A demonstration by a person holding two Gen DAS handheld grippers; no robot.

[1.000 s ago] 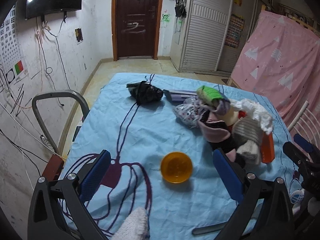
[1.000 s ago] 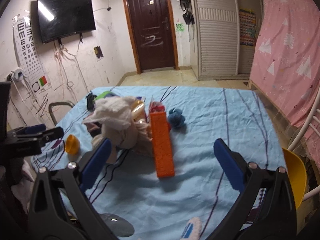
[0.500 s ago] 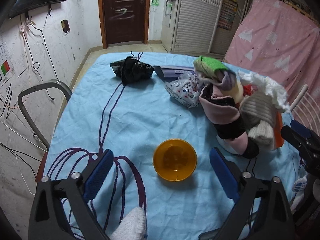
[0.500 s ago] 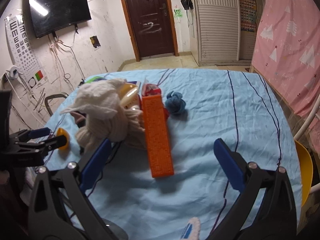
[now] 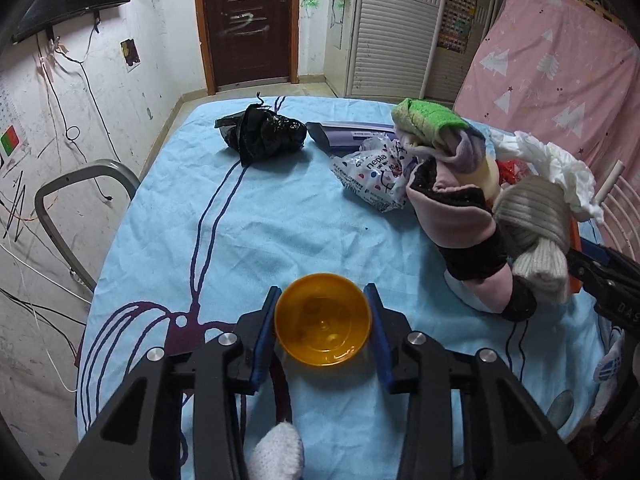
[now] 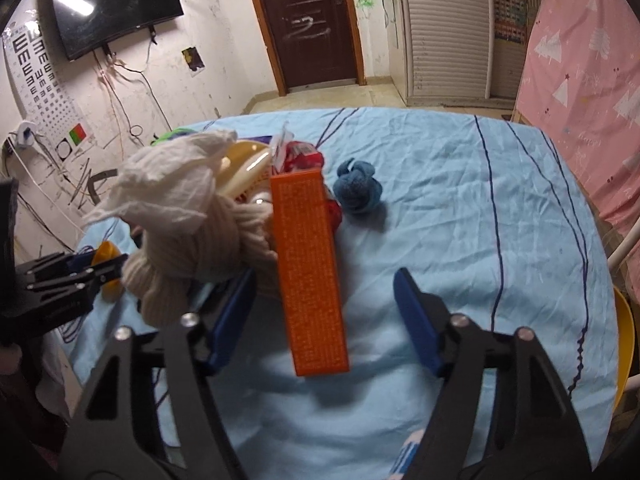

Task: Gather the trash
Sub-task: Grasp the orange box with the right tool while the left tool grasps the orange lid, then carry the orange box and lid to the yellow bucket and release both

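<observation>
In the left wrist view my left gripper [image 5: 322,322] is shut on a small orange plastic cup [image 5: 322,320] on the blue tablecloth [image 5: 260,220]; both blue pads touch its rim. In the right wrist view my right gripper [image 6: 324,312] is open, its fingers on either side of the near end of a long orange box [image 6: 308,268] without touching it. The left gripper and cup [image 6: 105,258] show at the left there. A black crumpled bag [image 5: 262,132] and a printed plastic wrapper [image 5: 374,176] lie farther back.
A pile of socks, knitted cloth and white tissue [image 5: 500,216] sits right of the cup, beside the orange box. A blue cloth ball [image 6: 358,192] lies behind the box. A purple flat pack [image 5: 348,136], a grey chair frame [image 5: 80,208] left, a yellow chair [image 6: 624,344] right.
My left gripper moved forward and closed on the orange cup. My right gripper moved closer to the orange box and its jaws narrowed around it.
</observation>
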